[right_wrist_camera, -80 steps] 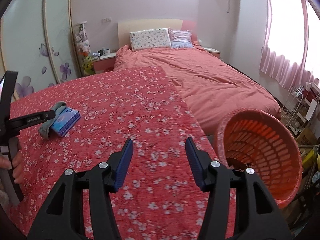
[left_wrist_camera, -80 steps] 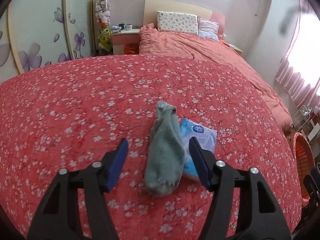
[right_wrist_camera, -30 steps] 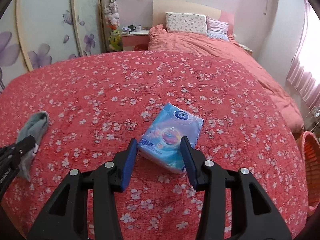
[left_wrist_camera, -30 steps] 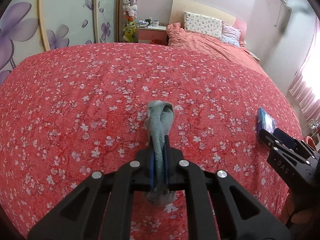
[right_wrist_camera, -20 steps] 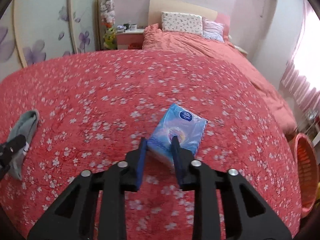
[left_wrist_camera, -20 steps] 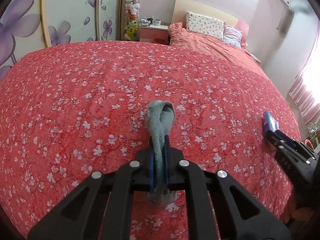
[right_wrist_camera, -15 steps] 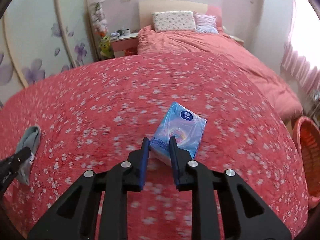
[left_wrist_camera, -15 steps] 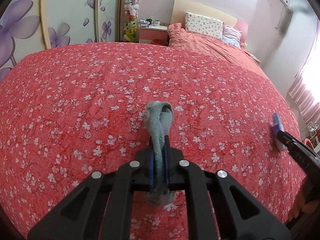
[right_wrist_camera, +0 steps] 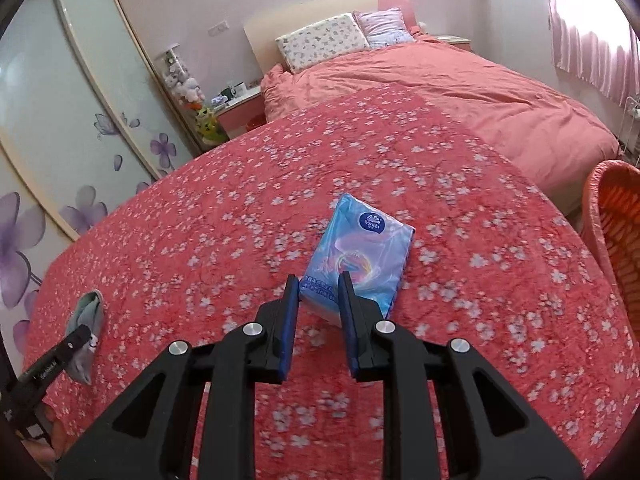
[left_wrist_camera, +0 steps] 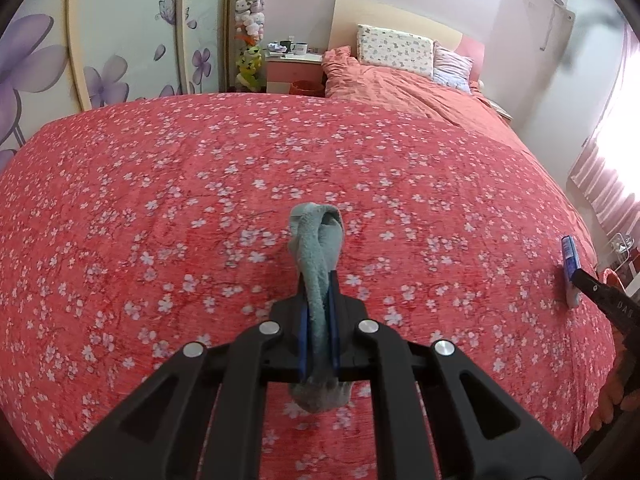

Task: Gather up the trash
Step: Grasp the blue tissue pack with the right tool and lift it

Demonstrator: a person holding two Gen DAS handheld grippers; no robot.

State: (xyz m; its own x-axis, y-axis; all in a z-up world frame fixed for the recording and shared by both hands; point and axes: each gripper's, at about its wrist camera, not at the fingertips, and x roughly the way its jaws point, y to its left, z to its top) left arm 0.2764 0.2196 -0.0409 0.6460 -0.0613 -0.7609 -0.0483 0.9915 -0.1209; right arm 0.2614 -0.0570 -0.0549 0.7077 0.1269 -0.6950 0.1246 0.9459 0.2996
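My left gripper [left_wrist_camera: 318, 280] is shut on a grey-green sock [left_wrist_camera: 319, 240], held just above the red flowered bedspread [left_wrist_camera: 160, 200]. The sock hangs out in front of and below the jaws. My right gripper [right_wrist_camera: 318, 284] is shut on the near end of a blue tissue pack [right_wrist_camera: 360, 256], lifted over the bedspread [right_wrist_camera: 200, 240]. In the left wrist view the tissue pack [left_wrist_camera: 569, 256] shows edge-on at the far right. In the right wrist view the sock [right_wrist_camera: 86, 320] and the left gripper's tip show at the lower left.
An orange plastic basket [right_wrist_camera: 612, 240] stands off the bed's right edge. Beyond the spread lie a pink duvet [right_wrist_camera: 460, 84] and pillows [right_wrist_camera: 324, 38]. A nightstand [left_wrist_camera: 294, 70] and wardrobe doors [left_wrist_camera: 100, 40] are at the back left.
My right gripper closed on the tissue pack and carried it right, towards the basket. My left gripper stays shut on the sock, almost still.
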